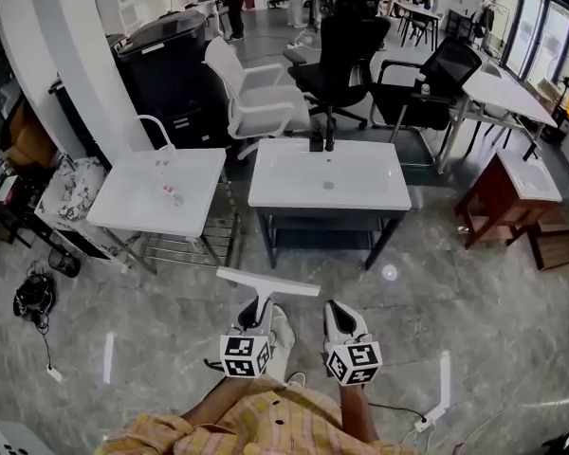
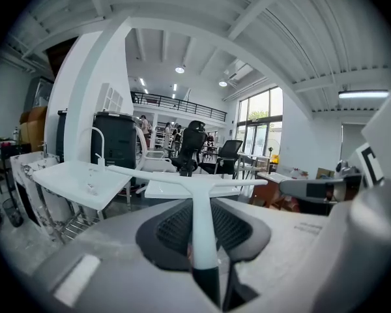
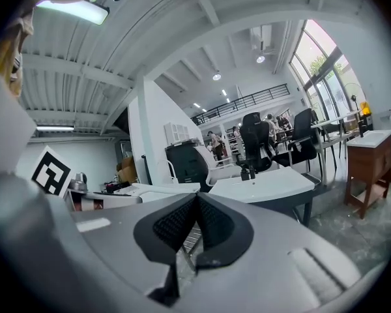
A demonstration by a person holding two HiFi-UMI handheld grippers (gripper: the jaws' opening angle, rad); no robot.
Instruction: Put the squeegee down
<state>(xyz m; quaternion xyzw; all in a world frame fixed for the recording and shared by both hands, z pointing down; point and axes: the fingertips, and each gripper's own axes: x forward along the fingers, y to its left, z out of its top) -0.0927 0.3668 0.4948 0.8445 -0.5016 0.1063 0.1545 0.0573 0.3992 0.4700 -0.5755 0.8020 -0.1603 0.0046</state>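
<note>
- The squeegee is not yet down. It hangs in the air on the near side of the basin worktop, over bare floor and well apart from the worktop's front edge.
- The left tongs are clenched on the squeegee's handle. In the left gripper view the white shaft runs up out of the left tongs to the squeegee, whose crossbar lies roughly level and broadside to the basin worktop.
- The right tongs hang just beside the left pair, on the same near side of the basin worktop. Their pads are pressed together with nothing between them, as the right gripper view shows at the right tongs.
- Judged from this, the step in hand is the carry toward a resting place, and the release has not begun.
- The next move likely calls for bringing the squeegee forward over the basin worktop and lowering it until blade and handle rest flat. Only then should the left tongs let go.
- Which surface is meant cannot be told. The basin worktop is the nearest one straight ahead.
</note>
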